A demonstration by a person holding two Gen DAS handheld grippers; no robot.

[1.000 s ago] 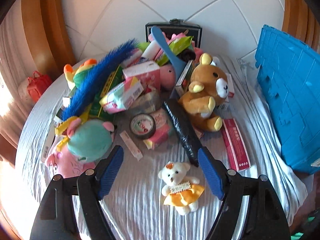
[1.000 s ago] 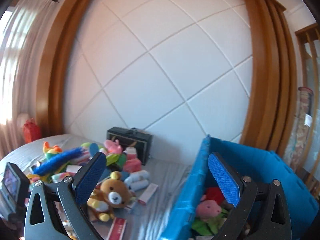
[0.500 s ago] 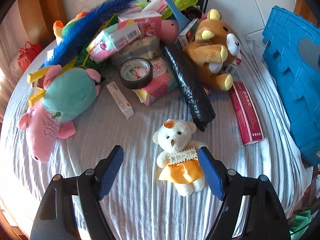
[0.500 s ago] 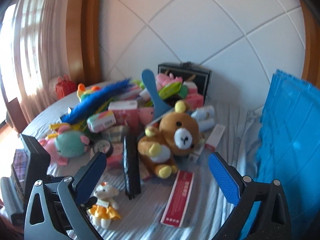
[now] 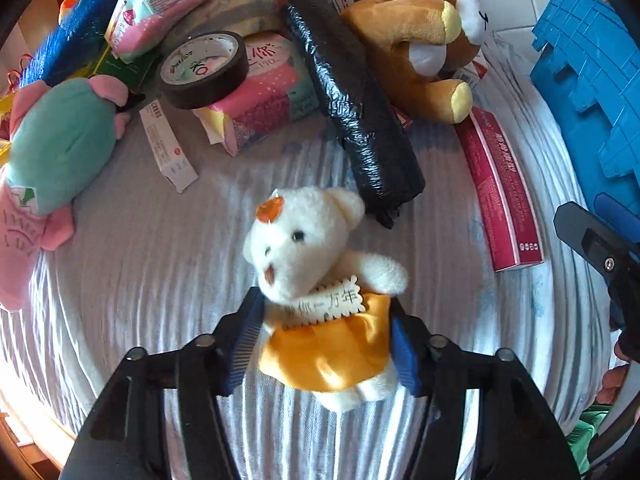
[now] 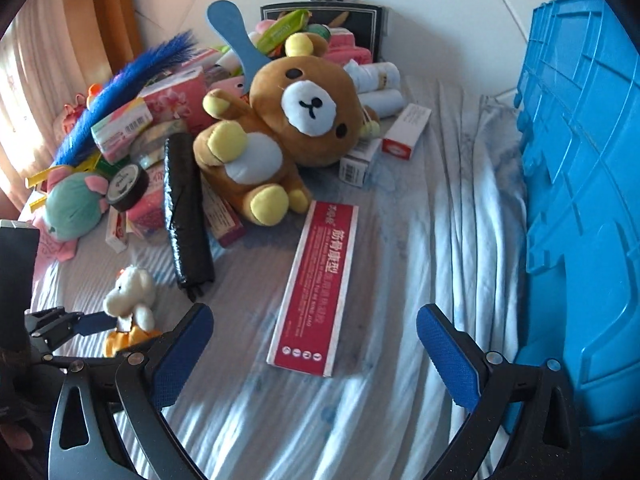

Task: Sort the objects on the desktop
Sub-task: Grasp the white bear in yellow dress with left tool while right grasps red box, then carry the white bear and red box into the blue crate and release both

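A small white teddy bear (image 5: 300,232) in an orange dress lies on the striped cloth near the front. My left gripper (image 5: 324,320) points down over it. The jaws are closing and both blue pads (image 5: 246,332) touch the sides of the orange dress. In the right wrist view the same white bear (image 6: 130,290) sits at lower left with the left gripper (image 6: 80,326) on it. My right gripper (image 6: 314,316) stands open over the near end of a long red box (image 6: 316,288), with nothing between its fingers.
A blue crate (image 6: 580,160) fills the right side. Behind the white bear lie a brown plush bear (image 6: 296,120), a black wrapped roll (image 5: 352,100), a tape roll (image 5: 202,68), tissue packs, small cartons and a teal and pink plush (image 5: 60,148).
The left gripper has come down over the white bear and its jaws have narrowed onto the dress. The right gripper has dropped and tilted from the wall and crate toward the red box.
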